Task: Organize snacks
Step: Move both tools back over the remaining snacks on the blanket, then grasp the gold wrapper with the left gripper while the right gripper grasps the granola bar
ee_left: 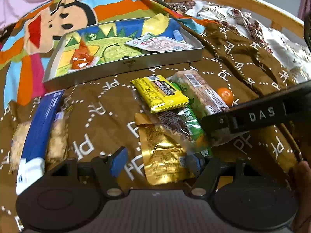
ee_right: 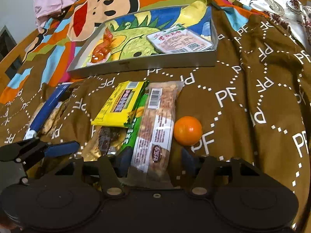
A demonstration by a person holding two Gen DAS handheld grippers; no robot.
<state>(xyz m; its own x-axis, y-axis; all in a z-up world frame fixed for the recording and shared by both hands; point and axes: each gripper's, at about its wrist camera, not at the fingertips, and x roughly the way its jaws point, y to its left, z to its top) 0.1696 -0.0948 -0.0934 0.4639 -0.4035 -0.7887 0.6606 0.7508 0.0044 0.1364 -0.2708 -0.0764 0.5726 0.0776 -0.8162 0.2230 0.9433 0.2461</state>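
Snacks: a loose pile on the brown blanket [ee_right: 252, 89] of the bed — a yellow packet [ee_right: 121, 104] lying over a green packet [ee_right: 134, 132], a gold foil pouch [ee_left: 163, 155] beneath them, and a long clear-wrapped cracker pack [ee_right: 157, 128] just right of the green one.
Orange: a small orange [ee_right: 187, 130] sits on the blanket, just beside the cracker pack's right edge.
Blue-banded pack: a clear bag with a blue band [ee_left: 39, 128] lies well apart to the left of the pile.
Tray: a metal tray [ee_right: 143, 66] with a cartoon picture inside rests beyond the pile; it holds a white-and-pink sachet [ee_right: 178, 41] at the right and an orange-wrapped sweet [ee_right: 100, 51] at the left.
Left gripper [ee_left: 155, 163]: fingers spread wide — low over the gold foil pouch, gripping nothing.
Right gripper [ee_right: 153, 161]: fingers apart on either side of the near end of the cracker pack, not closed on it; the left finger [ee_right: 123, 162] is near the wrapper's edge, though I cannot tell if it touches.
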